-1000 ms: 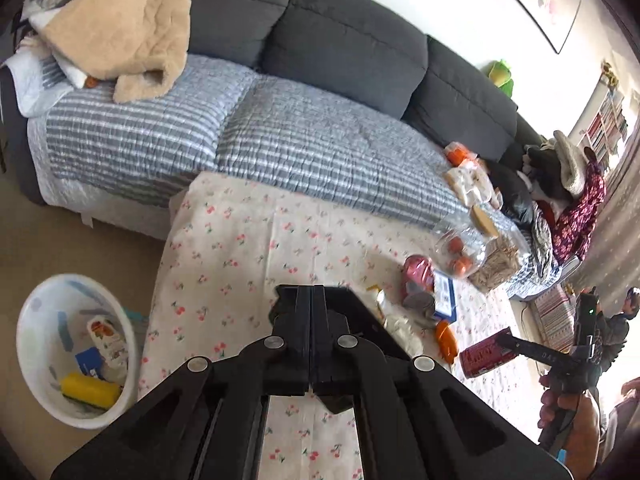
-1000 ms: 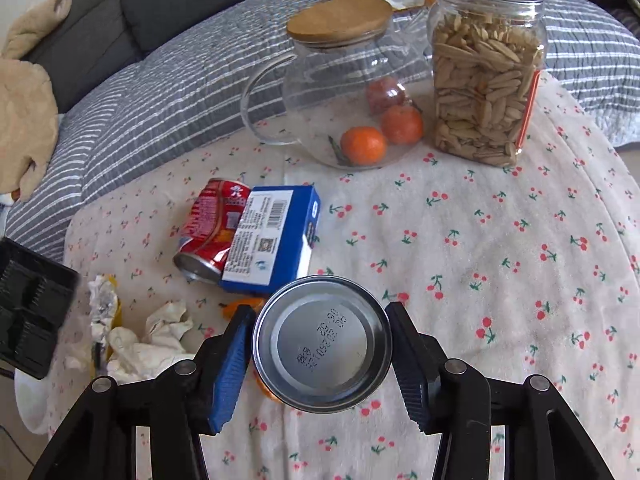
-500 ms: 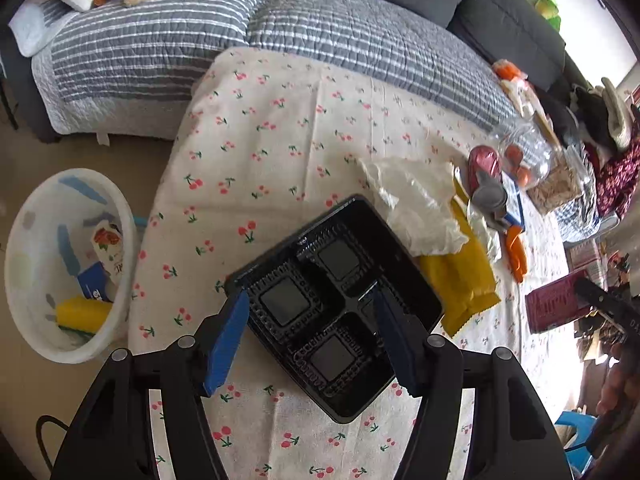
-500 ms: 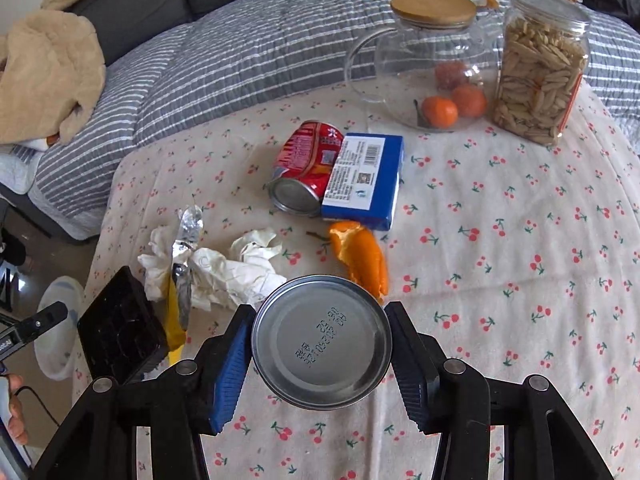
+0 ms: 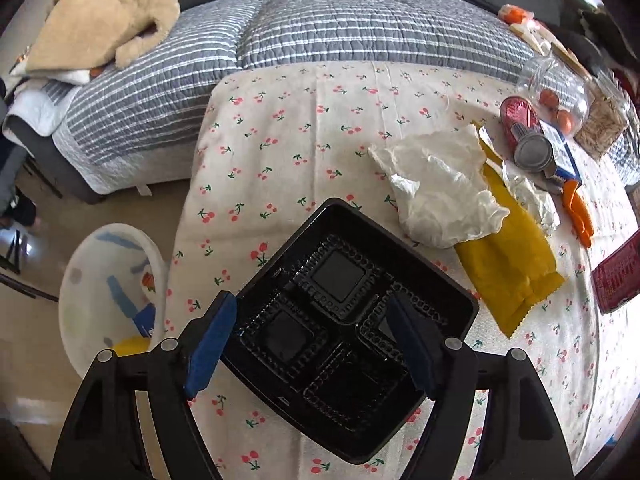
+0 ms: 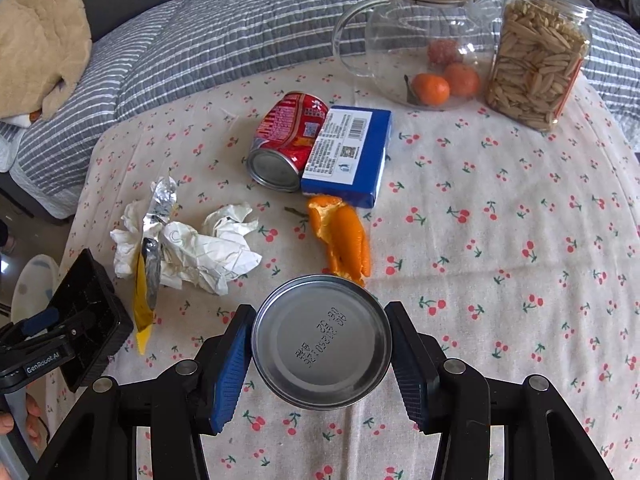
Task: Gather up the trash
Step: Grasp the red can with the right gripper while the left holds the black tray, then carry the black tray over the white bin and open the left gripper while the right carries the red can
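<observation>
Left gripper [image 5: 312, 344] lower now, jaws opening around black tray [image 5: 352, 320].

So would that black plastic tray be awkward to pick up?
Probably light and somewhat bendy: the black plastic tray looks thin-walled and empty. Its glossy surface may slip against the pads. Being wide, it could twist or tilt if pinched at one edge only.

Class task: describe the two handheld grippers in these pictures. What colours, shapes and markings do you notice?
Both are black plastic. The left gripper and right gripper each have two angular fingers with round silver pivot screws, ending in blue, finely ribbed pads. In the right wrist view the left gripper's body carries white lettering, "GenRobot.AI". No sleeve shows.
</observation>
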